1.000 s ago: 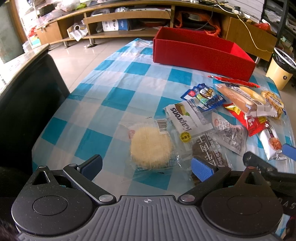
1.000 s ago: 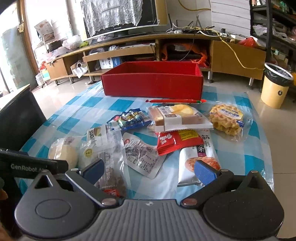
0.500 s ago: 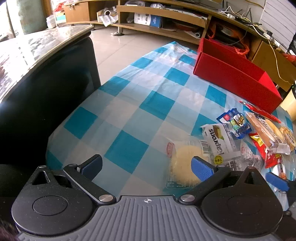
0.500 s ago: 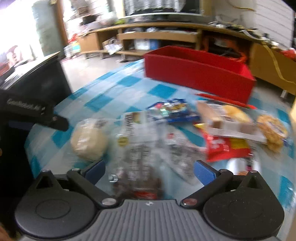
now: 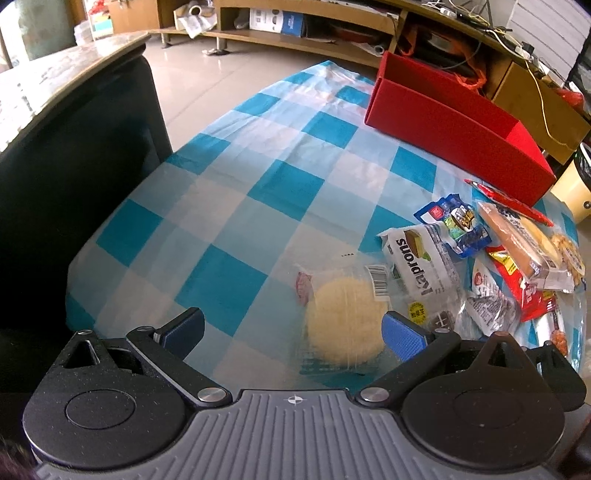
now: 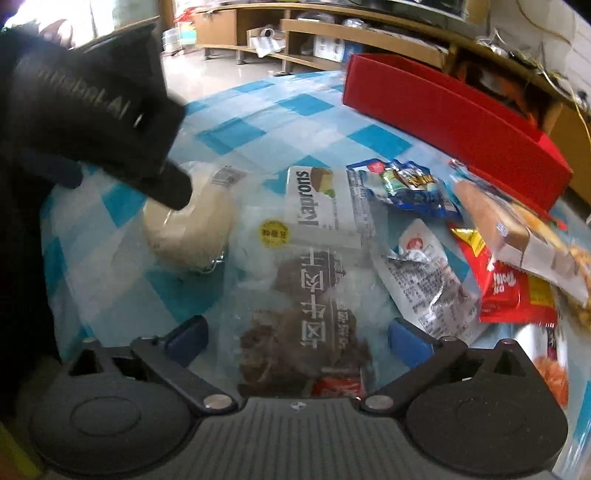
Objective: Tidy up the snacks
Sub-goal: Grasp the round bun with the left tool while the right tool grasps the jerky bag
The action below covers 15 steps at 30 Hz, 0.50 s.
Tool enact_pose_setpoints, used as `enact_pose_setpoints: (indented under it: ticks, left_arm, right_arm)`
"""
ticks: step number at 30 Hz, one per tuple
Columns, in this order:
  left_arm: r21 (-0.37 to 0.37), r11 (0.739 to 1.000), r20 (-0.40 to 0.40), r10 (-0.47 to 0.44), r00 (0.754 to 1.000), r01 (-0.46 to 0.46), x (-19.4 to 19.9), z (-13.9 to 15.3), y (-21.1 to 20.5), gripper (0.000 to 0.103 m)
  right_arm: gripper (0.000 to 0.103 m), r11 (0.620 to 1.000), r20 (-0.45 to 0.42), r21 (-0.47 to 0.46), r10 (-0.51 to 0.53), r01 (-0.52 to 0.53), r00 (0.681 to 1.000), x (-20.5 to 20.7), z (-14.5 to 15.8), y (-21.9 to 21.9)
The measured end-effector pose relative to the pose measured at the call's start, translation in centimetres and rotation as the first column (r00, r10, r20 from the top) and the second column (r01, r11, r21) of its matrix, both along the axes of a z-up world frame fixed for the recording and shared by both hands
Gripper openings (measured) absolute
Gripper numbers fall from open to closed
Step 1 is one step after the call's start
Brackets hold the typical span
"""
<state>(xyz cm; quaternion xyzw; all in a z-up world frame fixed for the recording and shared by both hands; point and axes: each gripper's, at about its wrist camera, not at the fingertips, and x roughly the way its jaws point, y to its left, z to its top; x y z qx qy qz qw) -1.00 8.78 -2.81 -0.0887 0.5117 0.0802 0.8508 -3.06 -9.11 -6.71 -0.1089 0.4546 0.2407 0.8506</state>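
On checked cloth: round pale bun (image 5: 345,325), clear wrap.

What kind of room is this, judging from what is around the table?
Most likely a living room in a home. A long low wooden TV-style cabinet with open shelves runs along the wall, tangled cables lie on it, and the table wears a blue checked cloth with snacks.

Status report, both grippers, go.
Left gripper open, empty, round cake by its right finger. Right gripper open over brown snack. Red box unobstructed.

home living room | long wooden TV shelf (image 5: 332,26) | checked tablecloth (image 5: 258,192)
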Motion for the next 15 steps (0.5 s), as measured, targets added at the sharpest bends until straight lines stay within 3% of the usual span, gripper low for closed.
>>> enact_pose_setpoints:
  ticks: [2,3,11,15]
  left_arm:
    - [-0.019,1.000,-0.007,0.000,1.000,-0.001,0.2,-0.1,0.1,0.103]
    - [-0.024,1.000,-0.011,-0.001,1.000,0.001,0.3,-0.2,0.1,0.103]
    - [-0.036,0.999,-0.051,-0.012,0.999,0.010,1.1,-1.1,-0.2,0.103]
    - [-0.008,0.999,-0.062,-0.035,0.997,0.035,1.5,-1.6,-1.4,0.103]
  right_arm:
    - [0.099,1.000,-0.012,0.022,-0.012,0.012,1.000,0.3,0.2,-0.4]
    - [0.092,0.999,-0.012,0.029,-0.020,0.020,1.000,0.4,0.4,-0.7]
    - [0.080,0.993,-0.054,0.110,-0.046,0.052,0.997,0.3,1.2,-2.9]
    - [0.078,0.989,-0.074,0.122,-0.080,0.089,0.994,0.0,1.2,-4.1]
